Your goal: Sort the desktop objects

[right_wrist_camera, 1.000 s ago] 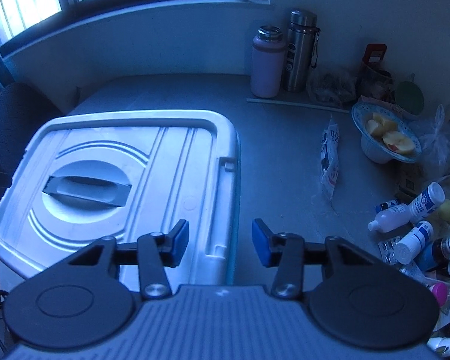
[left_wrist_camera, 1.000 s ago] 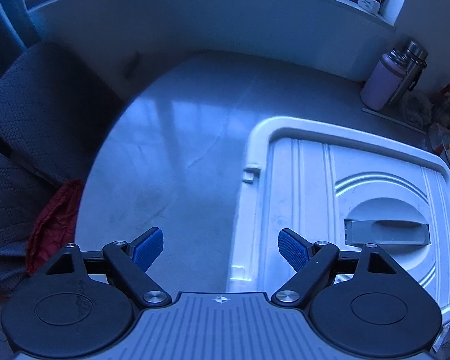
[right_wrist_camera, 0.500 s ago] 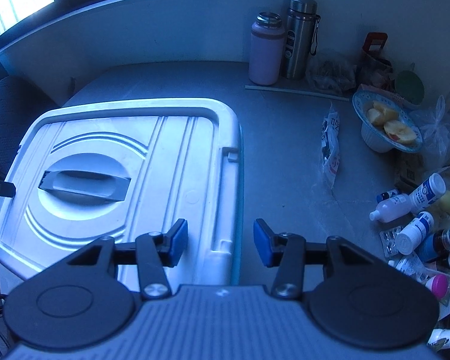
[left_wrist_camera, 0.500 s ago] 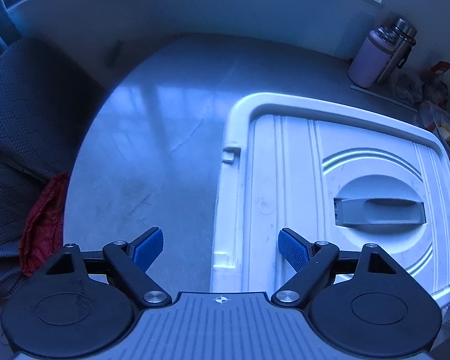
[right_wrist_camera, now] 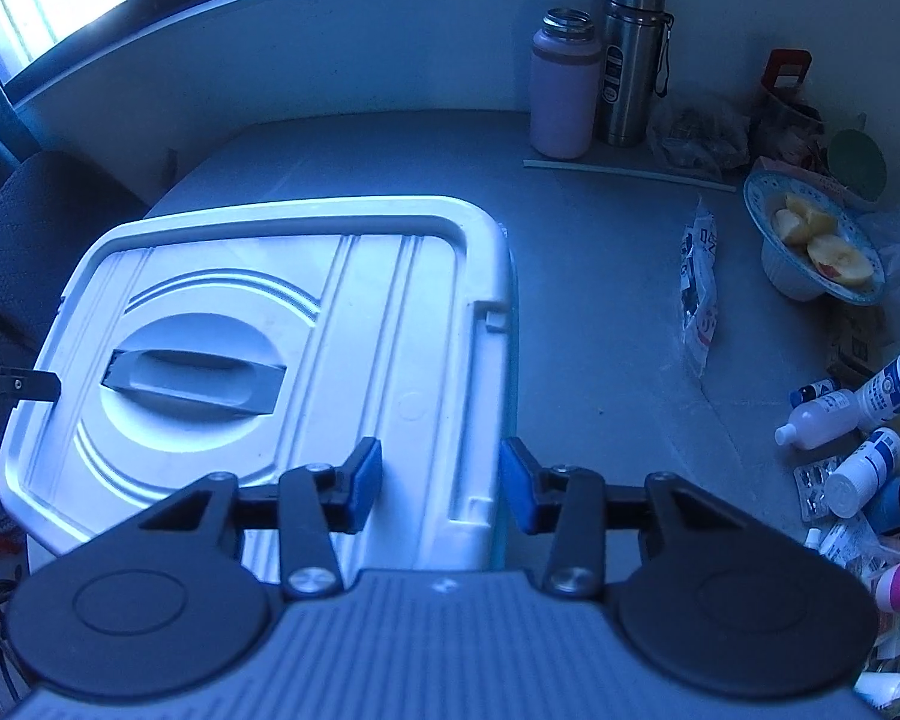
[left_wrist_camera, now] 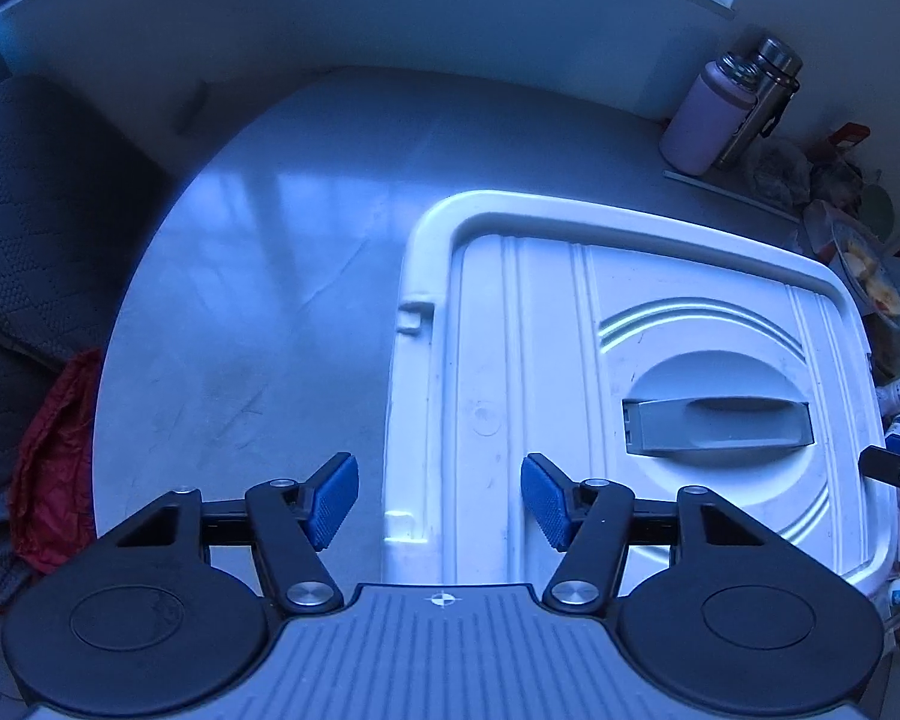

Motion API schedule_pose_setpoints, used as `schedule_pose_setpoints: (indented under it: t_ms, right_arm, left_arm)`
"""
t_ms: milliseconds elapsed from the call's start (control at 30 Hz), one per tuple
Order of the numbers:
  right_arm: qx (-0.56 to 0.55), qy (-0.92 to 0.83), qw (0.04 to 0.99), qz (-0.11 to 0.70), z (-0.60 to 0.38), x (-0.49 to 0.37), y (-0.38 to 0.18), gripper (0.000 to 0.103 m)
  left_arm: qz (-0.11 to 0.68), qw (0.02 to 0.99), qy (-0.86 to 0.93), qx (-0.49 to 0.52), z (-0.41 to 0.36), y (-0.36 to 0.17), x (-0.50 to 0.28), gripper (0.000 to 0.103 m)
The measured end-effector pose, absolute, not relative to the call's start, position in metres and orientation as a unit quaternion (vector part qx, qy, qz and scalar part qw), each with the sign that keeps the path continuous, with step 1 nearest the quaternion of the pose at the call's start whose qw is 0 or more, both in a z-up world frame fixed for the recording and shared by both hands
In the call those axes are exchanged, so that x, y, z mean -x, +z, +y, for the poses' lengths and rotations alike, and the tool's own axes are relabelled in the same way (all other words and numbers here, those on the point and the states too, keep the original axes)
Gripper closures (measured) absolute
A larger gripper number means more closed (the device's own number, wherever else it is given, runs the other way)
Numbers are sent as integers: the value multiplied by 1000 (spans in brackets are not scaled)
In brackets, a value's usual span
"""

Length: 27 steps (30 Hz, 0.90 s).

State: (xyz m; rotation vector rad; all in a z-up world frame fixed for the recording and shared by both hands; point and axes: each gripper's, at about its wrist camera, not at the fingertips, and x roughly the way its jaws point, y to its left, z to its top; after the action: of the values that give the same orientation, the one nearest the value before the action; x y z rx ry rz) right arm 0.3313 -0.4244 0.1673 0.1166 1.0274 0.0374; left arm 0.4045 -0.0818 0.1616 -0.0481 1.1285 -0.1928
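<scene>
A white storage box (left_wrist_camera: 570, 324) with a closed lid and a grey handle (left_wrist_camera: 714, 426) stands on the grey table; it also shows in the right wrist view (right_wrist_camera: 342, 300). My left gripper (left_wrist_camera: 439, 499) is open and empty, astride the box's left edge by its near clip. My right gripper (right_wrist_camera: 441, 483) is open and empty, astride the box's right edge. Several small bottles (right_wrist_camera: 858, 408) and blister packs lie in a heap at the table's right.
A pink flask (right_wrist_camera: 561, 90) and a steel flask (right_wrist_camera: 630, 60) stand at the back wall. A bowl of cut apple (right_wrist_camera: 816, 240) and a snack packet (right_wrist_camera: 699, 288) lie to the right. A dark chair (left_wrist_camera: 30, 210) with red cloth (left_wrist_camera: 54, 468) stands left.
Both grippers have shifted toward the box, so its side edges now lie between their open fingers. The box and the clutter have not moved.
</scene>
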Motion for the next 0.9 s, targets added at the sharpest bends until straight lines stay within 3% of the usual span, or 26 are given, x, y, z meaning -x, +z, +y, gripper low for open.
schedule_pose_setpoints:
  t_ms: [467,567,900]
  right_arm:
    - [-38,7,873,487,-424,-339,169,60]
    - [-28,-3,873,487,-425,-340,167,65]
    - [-34,-2,874,485,-422,-333,164,62]
  left_arm:
    - [536,838,-103,26,-92,160,-405,44]
    - [535,838,-106,13,-96,160,-403,44]
    - [530,843,-93,1,-101,163,-399,43]
